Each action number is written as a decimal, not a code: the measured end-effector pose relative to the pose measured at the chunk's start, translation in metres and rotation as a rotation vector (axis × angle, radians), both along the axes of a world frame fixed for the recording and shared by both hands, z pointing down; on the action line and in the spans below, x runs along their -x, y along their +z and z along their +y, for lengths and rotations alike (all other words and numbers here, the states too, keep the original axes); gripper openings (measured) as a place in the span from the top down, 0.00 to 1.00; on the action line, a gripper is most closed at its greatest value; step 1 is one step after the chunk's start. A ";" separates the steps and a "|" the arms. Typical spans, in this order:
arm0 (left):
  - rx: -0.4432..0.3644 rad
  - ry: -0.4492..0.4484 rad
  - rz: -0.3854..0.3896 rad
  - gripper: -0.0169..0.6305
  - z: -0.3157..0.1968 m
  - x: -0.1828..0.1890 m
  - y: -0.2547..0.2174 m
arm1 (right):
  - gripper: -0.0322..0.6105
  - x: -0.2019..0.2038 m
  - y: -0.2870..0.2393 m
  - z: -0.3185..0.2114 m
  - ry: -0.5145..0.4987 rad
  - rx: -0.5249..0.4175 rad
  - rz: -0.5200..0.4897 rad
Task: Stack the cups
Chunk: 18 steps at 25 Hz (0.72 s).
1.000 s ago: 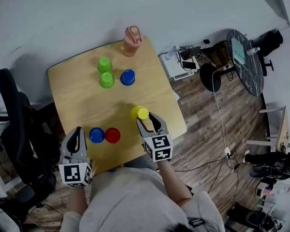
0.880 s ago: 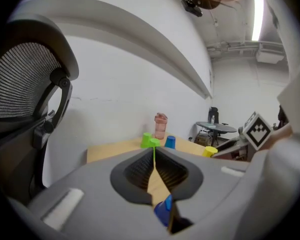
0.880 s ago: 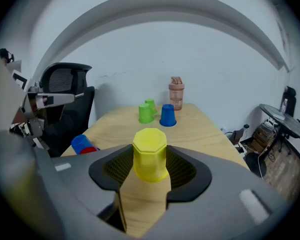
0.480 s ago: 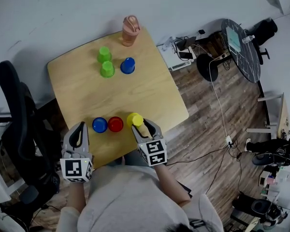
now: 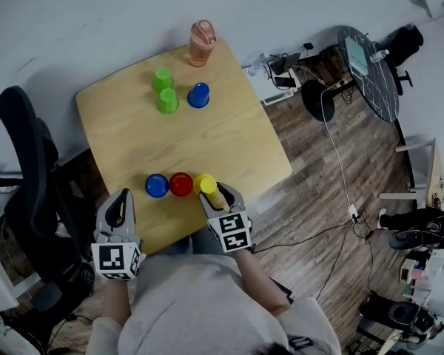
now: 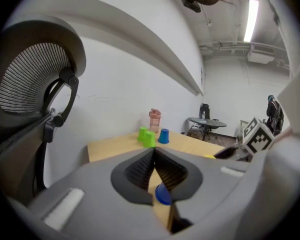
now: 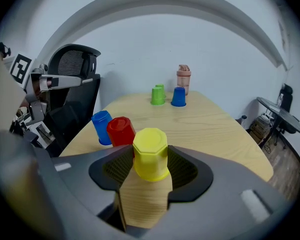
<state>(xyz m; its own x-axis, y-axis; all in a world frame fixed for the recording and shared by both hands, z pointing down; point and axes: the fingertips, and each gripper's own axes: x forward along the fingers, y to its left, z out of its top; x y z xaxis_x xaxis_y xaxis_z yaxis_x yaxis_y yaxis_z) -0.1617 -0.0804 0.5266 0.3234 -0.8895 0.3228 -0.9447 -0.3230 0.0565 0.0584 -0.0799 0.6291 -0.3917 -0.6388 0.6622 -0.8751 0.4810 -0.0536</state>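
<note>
You are gripping the yellow cup [image 7: 150,153] with your right hand-held gripper [image 7: 150,166], its two jaws pressing on the cup's sides. The cup is standing upside down, its closed eight-sided bottom facing up and its wider rim flaring out at the surface [image 5: 207,139]; whether the rim is touching the wood or hanging just above it, I cannot tell. It is sitting near the front edge, just beside the red cup [image 5: 180,184], and the blue cup [image 5: 157,186] is standing on the red one's other side, toward the front left corner, so the three are forming a row, all turned upside down. Your left hand-held gripper [image 5: 122,198] is hanging by the front left corner with its jaws pressed together and nothing between them. Near the far edge a green cup [image 5: 162,78], a second green cup [image 5: 167,100] and a second blue cup [image 5: 198,95] are standing close together, and a pink bottle [image 5: 202,43] is standing upright at the far right corner. The surface is a pale wooden top with rounded corners. A black office chair [image 5: 29,168] is standing off its left edge, a white wall [image 5: 96,21] is running behind it, and to the right a dark wood-plank floor [image 5: 318,198] is carrying cables [image 5: 337,176] and a dark round table [image 5: 370,80].
</note>
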 end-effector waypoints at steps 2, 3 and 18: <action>0.003 -0.002 0.002 0.88 0.001 0.002 0.001 | 0.63 0.000 0.002 0.001 0.007 0.006 -0.002; 0.004 -0.001 0.005 0.88 0.002 0.003 0.002 | 0.63 0.000 0.004 0.002 0.009 0.009 -0.005; -0.094 0.144 0.005 0.70 -0.092 -0.006 -0.038 | 0.63 -0.013 -0.076 -0.021 0.013 -0.155 -0.176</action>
<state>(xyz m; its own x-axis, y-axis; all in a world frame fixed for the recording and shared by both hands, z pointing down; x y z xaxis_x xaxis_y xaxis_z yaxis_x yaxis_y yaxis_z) -0.1557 -0.1726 0.4888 0.4514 -0.8598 0.2386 -0.8879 -0.4593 0.0246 0.0718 -0.1011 0.5531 -0.4838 -0.7331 0.4780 -0.8648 0.4843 -0.1326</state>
